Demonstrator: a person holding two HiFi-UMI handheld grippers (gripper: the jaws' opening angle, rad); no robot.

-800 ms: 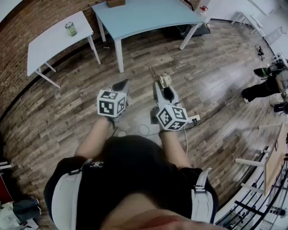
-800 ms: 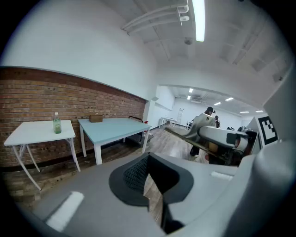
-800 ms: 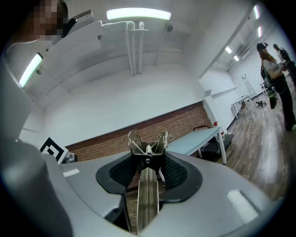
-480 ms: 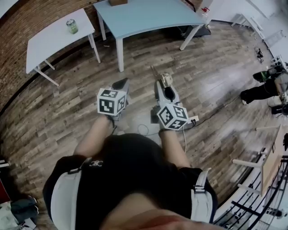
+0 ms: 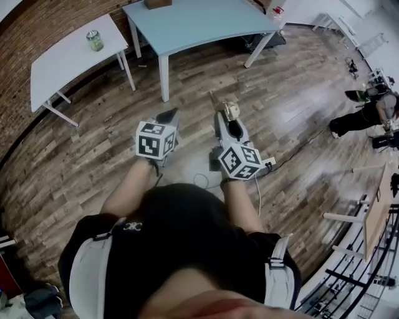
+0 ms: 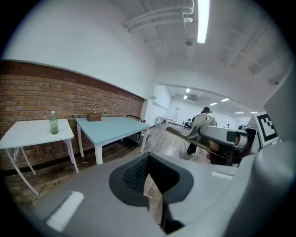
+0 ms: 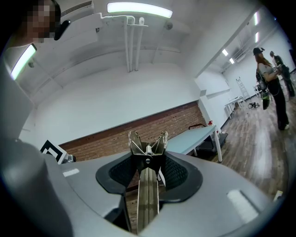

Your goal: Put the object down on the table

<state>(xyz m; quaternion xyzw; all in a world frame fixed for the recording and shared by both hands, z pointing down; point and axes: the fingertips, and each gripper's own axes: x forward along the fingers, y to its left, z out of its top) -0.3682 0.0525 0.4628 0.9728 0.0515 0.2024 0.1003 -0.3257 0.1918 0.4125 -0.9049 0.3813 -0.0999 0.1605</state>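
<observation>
A slim metal tool (image 5: 225, 110) with a forked tip sticks forward out of my right gripper (image 5: 229, 128). In the right gripper view the tool (image 7: 148, 152) stands upright between the black pads of the right gripper (image 7: 148, 178), which is shut on it. My left gripper (image 5: 167, 117) hangs beside it, about level, with nothing in it. Its jaws stand almost together in the left gripper view (image 6: 150, 185). Both are held over the wooden floor, well short of the light blue table (image 5: 199, 22).
A white table (image 5: 68, 56) with a green bottle (image 5: 95, 40) stands left of the blue table, by the brick wall. A brown box (image 5: 158, 3) sits on the blue table's far edge. A cable (image 5: 293, 156) runs across the floor, and a person (image 5: 365, 115) stands at the right.
Both grippers keep the same stance and the tool stays held. The head view has drifted a little, so the tables sit slightly further left.
</observation>
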